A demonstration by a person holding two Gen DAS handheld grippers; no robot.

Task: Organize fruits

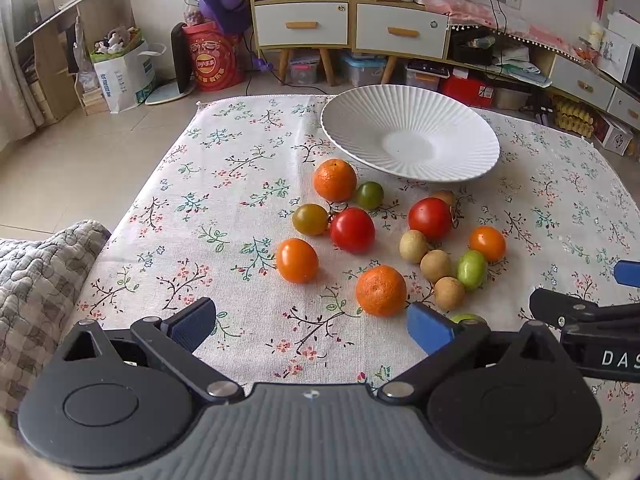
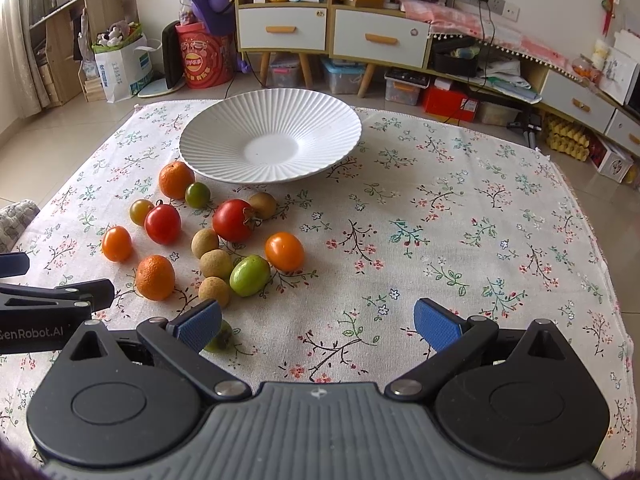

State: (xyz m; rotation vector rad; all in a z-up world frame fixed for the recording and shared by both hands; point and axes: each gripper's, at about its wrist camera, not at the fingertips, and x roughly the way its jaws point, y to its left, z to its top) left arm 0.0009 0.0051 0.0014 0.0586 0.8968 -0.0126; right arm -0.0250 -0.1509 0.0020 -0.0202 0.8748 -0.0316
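left gripper [image 1: 310,326] and right gripper [image 2: 318,322] both spread wide, holding nothing. fruits [image 2: 234,220] scattered on the desk [image 2: 440,240] at seven o'clock of the white plate [image 2: 224,132].

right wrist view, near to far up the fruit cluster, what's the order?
Half-hidden green fruit by the left finger → tan round longan → light green tomato → large red tomato → small dark green tomato → white ribbed plate.
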